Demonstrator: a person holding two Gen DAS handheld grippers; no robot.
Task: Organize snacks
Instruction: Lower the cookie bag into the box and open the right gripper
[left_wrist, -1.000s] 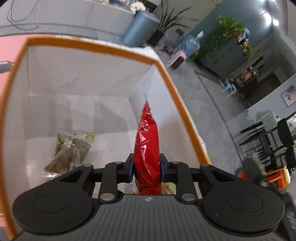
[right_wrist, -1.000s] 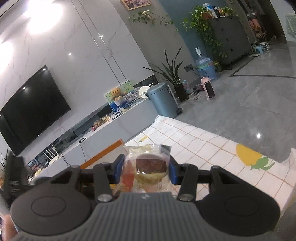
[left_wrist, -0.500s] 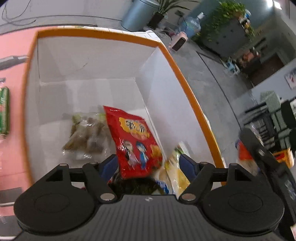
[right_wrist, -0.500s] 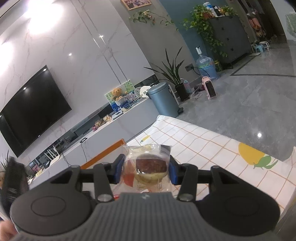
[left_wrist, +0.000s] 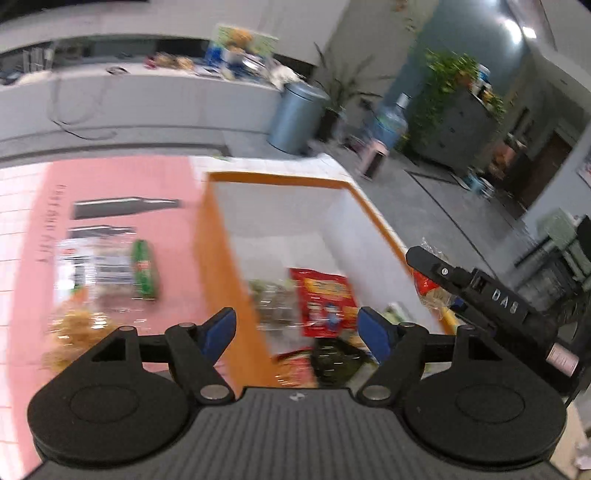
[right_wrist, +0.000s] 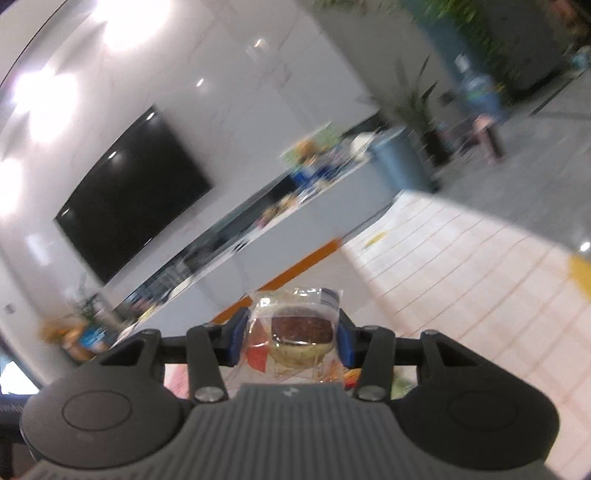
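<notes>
Right wrist view: wrapped pastry (right_wrist: 295, 332) is held across its sides by right gripper (right_wrist: 293, 338), above the table; light, soft, crushable. Left gripper (left_wrist: 295, 330) gapes empty over box (left_wrist: 221, 266).

Left gripper (left_wrist: 296, 329) jaws spread wide, empty, pitched down. Right gripper (right_wrist: 291, 336) at its 3 o'clock, clamped on packet (right_wrist: 293, 332).
</notes>
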